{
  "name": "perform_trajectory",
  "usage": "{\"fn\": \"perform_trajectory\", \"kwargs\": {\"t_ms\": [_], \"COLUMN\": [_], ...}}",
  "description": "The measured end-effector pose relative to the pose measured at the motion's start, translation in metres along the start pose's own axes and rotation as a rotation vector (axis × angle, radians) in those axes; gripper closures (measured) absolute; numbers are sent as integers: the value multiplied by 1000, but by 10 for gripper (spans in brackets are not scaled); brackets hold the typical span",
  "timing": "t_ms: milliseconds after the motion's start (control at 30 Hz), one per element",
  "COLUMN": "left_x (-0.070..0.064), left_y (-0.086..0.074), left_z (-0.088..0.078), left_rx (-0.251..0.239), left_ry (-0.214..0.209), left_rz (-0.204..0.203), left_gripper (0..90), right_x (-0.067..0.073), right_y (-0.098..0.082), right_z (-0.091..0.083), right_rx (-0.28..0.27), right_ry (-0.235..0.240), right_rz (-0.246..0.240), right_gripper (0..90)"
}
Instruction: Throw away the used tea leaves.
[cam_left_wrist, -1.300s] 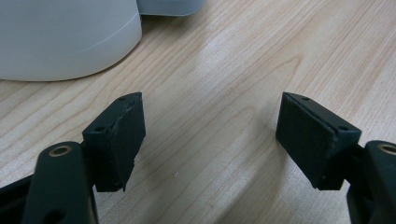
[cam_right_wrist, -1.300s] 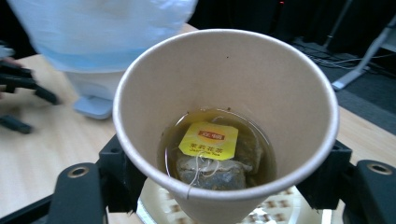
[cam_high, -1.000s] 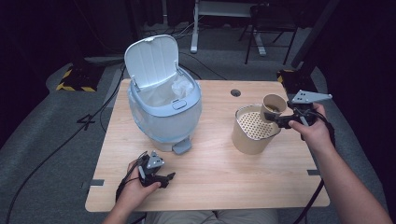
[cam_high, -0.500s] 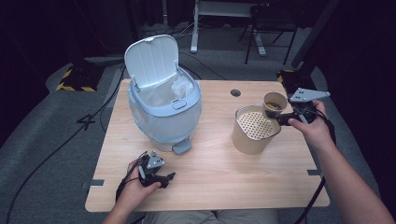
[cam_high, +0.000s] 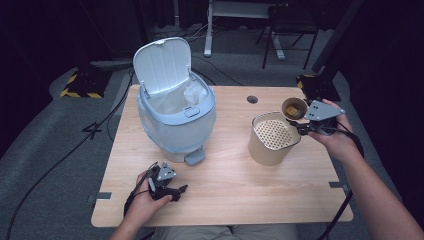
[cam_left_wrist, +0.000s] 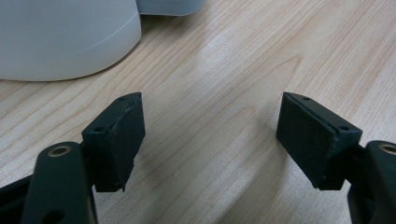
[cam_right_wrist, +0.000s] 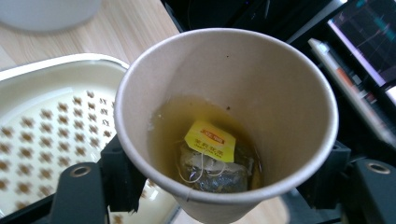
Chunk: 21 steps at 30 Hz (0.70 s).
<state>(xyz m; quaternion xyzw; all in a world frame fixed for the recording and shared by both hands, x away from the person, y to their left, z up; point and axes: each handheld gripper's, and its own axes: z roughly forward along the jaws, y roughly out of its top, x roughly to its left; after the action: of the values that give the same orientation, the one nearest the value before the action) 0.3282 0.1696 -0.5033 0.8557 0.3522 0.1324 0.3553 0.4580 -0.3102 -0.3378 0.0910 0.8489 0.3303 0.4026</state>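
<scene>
My right gripper (cam_high: 298, 120) is shut on a brown paper cup (cam_high: 294, 107), held just above the far right rim of a tan bucket (cam_high: 265, 152). Its jaws have just tightened a little on the cup. In the right gripper view the cup (cam_right_wrist: 224, 84) sits between the two jaws and holds tea, with a wet teabag (cam_right_wrist: 212, 172) and its yellow tag at the bottom. The bucket carries a white perforated strainer (cam_right_wrist: 42, 126). My left gripper (cam_high: 177, 190) rests low on the table near the front edge, open with bare wood between its pads (cam_left_wrist: 308, 135).
A pale blue pedal bin (cam_high: 177, 115) stands at the table's back left with its lid up and a white liner inside; its base (cam_left_wrist: 65, 37) lies just ahead of the left gripper. The wooden table (cam_high: 230, 200) has a cable hole near its far edge.
</scene>
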Motion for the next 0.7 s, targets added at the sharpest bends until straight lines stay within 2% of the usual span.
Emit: {"fn": "perform_trajectory", "kwargs": {"t_ms": [133, 167, 200, 267, 367, 400, 433, 567, 600, 633, 667, 700], "left_x": [0, 0, 0, 0, 0, 0, 0, 0, 0, 0, 0, 0], "left_y": [0, 0, 0, 0, 0, 0, 0, 0, 0, 0, 0, 0], "left_z": [0, 0, 0, 0, 0, 0, 0, 0, 0, 0, 0, 0], "left_rx": [0, 0, -1, 0, -1, -1, 0, 0, 0, 0, 0, 0], "left_ry": [-2, -2, -1, 0, -1, -1, 1, 1, 1, -1, -1, 1], "left_rz": [-4, -4, -3, 0, -3, -3, 2, 1, 1, -3, -3, 1], "left_gripper": [243, 243, 243, 243, 243, 243, 243, 243, 243, 243, 243, 243], "right_x": [4, 4, 8, 10, 13, 13, 15, 21, 21, 25, 25, 26], "right_y": [1, 1, 3, 4, 4, 4, 4, 7, 7, 8, 8, 9], "right_z": [-1, -1, -1, -1, 0, 0, 1, 4, 4, 5, 5, 5], "right_rx": [55, 55, 92, 123, 153, 153, 176, 227, 227, 252, 252, 274], "right_ry": [-55, -55, -84, -106, -137, -137, -162, -219, -219, -256, -256, -283], "right_rz": [-133, -133, -207, -274, -333, -333, -394, -526, -526, -593, -593, -651], "right_gripper": [300, 300, 301, 301, 301, 301, 301, 302, 302, 302, 302, 302]}}
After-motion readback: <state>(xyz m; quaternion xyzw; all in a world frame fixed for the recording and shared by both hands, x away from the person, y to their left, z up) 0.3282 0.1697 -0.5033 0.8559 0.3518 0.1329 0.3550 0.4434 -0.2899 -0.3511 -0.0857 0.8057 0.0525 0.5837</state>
